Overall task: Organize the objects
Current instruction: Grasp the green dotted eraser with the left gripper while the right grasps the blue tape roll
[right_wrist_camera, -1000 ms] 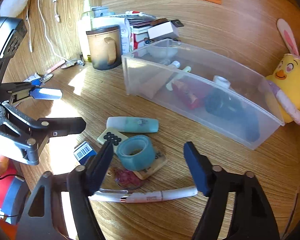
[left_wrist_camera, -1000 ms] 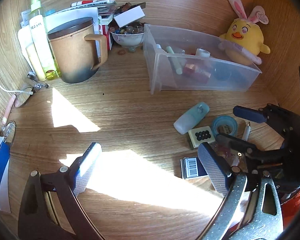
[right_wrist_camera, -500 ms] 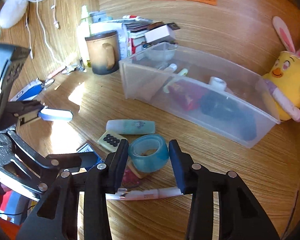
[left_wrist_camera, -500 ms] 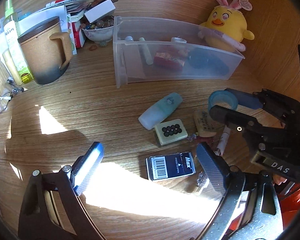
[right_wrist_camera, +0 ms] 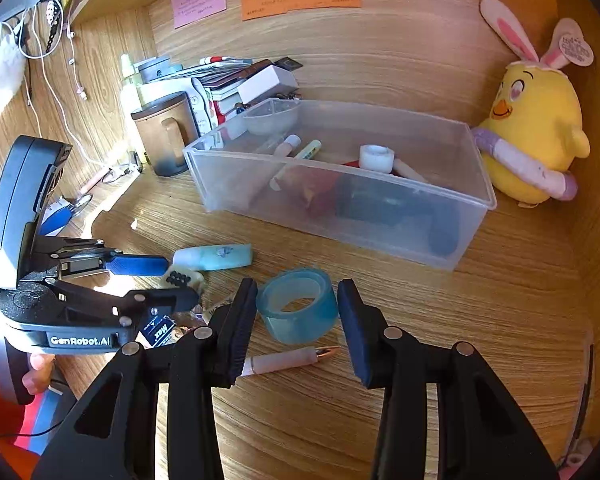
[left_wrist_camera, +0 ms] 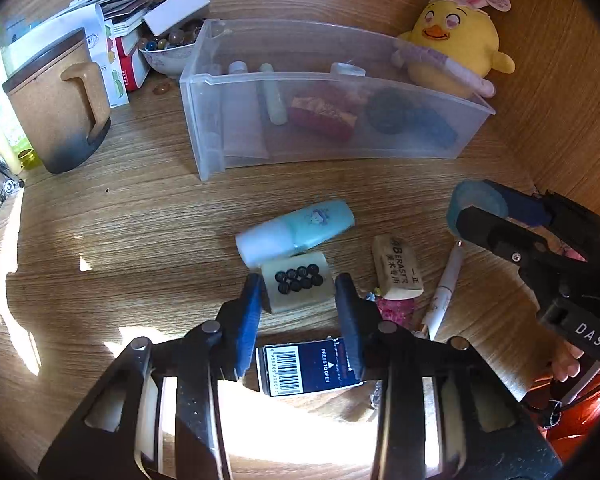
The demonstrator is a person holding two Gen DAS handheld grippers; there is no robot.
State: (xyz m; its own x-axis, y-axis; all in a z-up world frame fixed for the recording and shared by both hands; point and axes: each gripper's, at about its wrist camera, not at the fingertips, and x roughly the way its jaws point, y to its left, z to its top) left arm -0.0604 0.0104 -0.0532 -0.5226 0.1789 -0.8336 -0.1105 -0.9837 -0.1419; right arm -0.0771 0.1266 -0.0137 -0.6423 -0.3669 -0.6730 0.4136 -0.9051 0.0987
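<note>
My left gripper (left_wrist_camera: 298, 300) points down at the desk. Its jaws are closing, and a cream mahjong tile (left_wrist_camera: 298, 286) with black dots sits between the blue pads, which touch both its sides. From the right wrist view the left gripper (right_wrist_camera: 178, 282) holds the same tile (right_wrist_camera: 182, 278). My right gripper (right_wrist_camera: 296, 292) is shut on a translucent blue tape roll (right_wrist_camera: 300, 320) and holds it just above the desk. In the left wrist view the right gripper (left_wrist_camera: 480, 204) and the tape roll (left_wrist_camera: 476, 200) are at the right. The clear plastic bin (left_wrist_camera: 204, 92) stands behind, with several small items inside.
Loose on the desk lie a pale blue bottle (left_wrist_camera: 296, 230), an eraser (left_wrist_camera: 398, 266), a pen (left_wrist_camera: 444, 288), a pink wrapper (left_wrist_camera: 392, 308) and a navy staple box (left_wrist_camera: 308, 366). A brown mug (left_wrist_camera: 56, 108), a marble bowl (left_wrist_camera: 168, 48) and books crowd the back left. A yellow plush chick (left_wrist_camera: 456, 40) sits behind the bin.
My left gripper moved forward over the tile and its wide jaws narrowed onto it. My right gripper shut on the tape roll and lifted it off the eraser.
</note>
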